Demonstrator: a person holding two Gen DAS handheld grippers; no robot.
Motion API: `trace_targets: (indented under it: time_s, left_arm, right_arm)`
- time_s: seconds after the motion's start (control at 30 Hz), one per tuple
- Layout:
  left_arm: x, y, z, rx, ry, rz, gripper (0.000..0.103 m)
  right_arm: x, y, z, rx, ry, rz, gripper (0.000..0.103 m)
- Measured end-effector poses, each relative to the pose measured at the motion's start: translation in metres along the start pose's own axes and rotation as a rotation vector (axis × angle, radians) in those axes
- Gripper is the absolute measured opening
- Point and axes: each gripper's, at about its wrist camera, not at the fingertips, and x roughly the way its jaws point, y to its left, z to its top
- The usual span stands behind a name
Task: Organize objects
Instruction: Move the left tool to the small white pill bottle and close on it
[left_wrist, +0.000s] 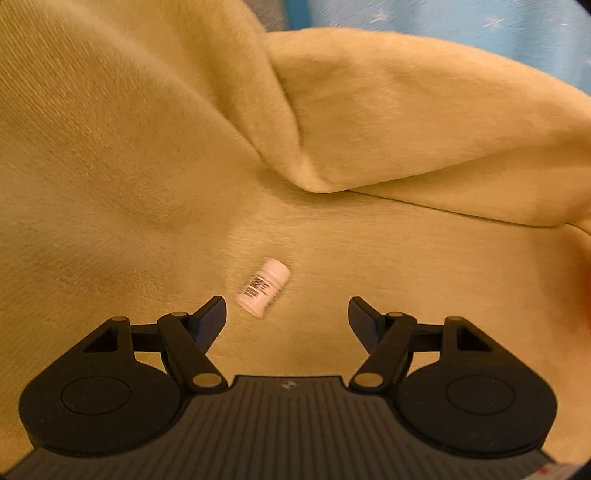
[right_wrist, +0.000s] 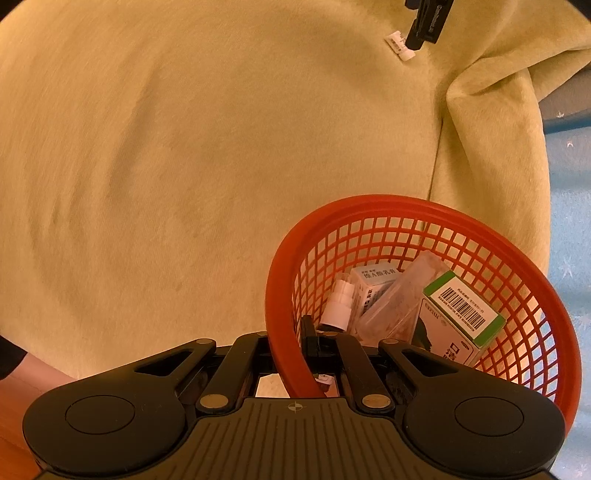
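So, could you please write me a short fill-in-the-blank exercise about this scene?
1. The small white bottle lies on its ____ on the yellow blanket.
2. The left gripper is ____, holding nothing.
3. The right gripper is clamped on the rim of the ____ mesh basket.

Missing words: side; open; red

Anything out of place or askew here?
Yes: one small white bottle lies on its side on the yellow blanket, just ahead of the open left hand-held gripper, while the other items sit in the red basket that the right hand-held gripper grips by its rim.
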Motion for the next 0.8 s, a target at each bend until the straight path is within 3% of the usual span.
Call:
trace_targets:
  time_s: [0.5,0.6,0.77,0.8]
  left_arm:
    - [0.059,-0.003,0.014,0.138,0.064,0.014,0.057]
    - [0.065,-0.003,0.016,0.155,0.078,0.031,0.049]
    - [0.068,0.000,0.013,0.148,0.127,0.028,0.022]
    - [0.065,-0.001,0.010,0.150,0.131,0.024,0.022]
  right_arm:
    - [-0.005,-0.002,0.005,0.029,0.001,0.008,0.000]
    - [-0.006,-0.001,0.006,0.037,0.001,0.010,0.000]
    - [-0.006,-0.001,0.008,0.045,0.001,0.013,0.000]
    - [-0.006,-0.001,0.008,0.046,0.001,0.013,0.000]
